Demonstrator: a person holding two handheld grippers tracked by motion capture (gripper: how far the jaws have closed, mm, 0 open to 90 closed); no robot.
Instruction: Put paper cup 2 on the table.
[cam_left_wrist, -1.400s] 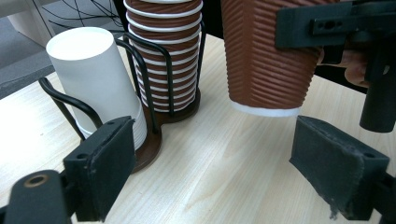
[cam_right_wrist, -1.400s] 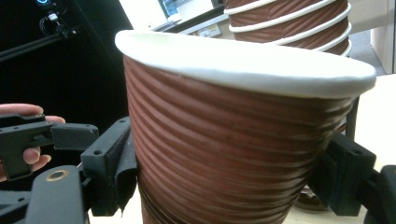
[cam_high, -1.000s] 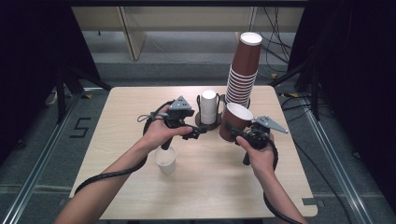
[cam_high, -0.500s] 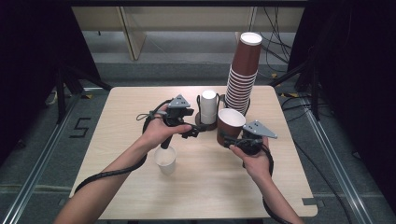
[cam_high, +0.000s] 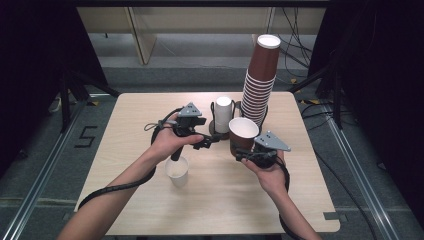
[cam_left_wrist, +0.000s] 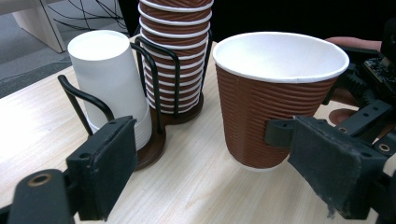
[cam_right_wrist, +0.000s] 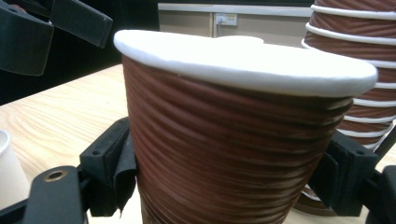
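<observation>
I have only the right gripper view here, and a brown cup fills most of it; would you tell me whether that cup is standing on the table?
Observer: In the left gripper view the brown ribbed cup sits with its base on the table, the right gripper shut around it.
Operator: Thank you. Is anything inside it?
Observer: It looks empty; the inside is plain white.
Operator: And where is the left gripper?
Observer: The left gripper is open, beside the white cups in the black rack.
</observation>
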